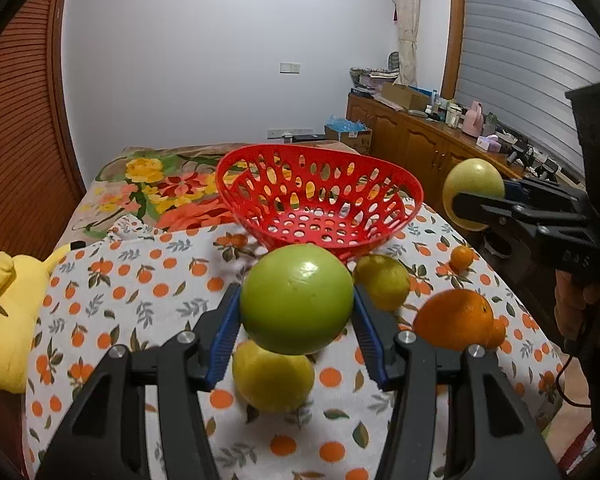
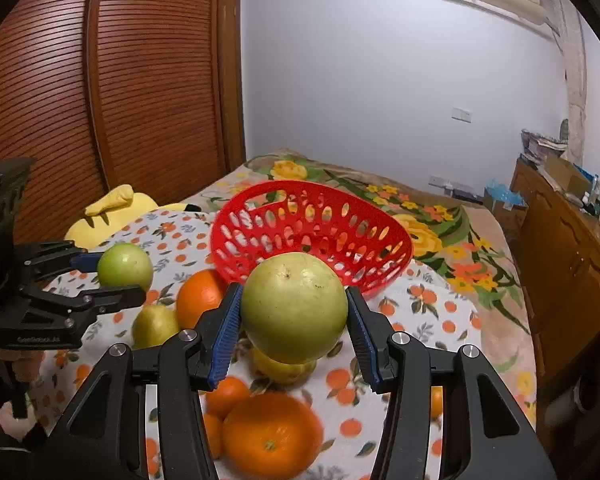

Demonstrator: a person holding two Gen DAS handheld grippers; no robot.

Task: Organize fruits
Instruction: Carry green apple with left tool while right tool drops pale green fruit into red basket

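Note:
My left gripper [image 1: 296, 292] is shut on a shiny green apple [image 1: 296, 298], held above the orange-print cloth [image 1: 140, 280]. My right gripper [image 2: 293, 294] is shut on a larger yellow-green round fruit [image 2: 294, 306]. Beyond both stands an empty red perforated basket [image 1: 236, 200], also in the right wrist view [image 2: 408, 244]. Each view shows the other gripper off to the side: the right gripper [image 1: 480, 196] with its fruit [image 1: 474, 176], the left gripper [image 2: 118, 276] with the apple [image 2: 125, 266]. On the cloth lie two lemons [image 1: 382, 282] [image 1: 272, 376], an orange [image 1: 458, 320] and a small tangerine [image 1: 462, 257].
More oranges [image 2: 272, 436] [image 2: 200, 296] lie close below the right gripper. A yellow plush toy [image 1: 8, 320] rests at the cloth's left edge. A floral blanket [image 2: 440, 240] lies behind the basket; a wooden cabinet [image 2: 560, 260] stands along the right.

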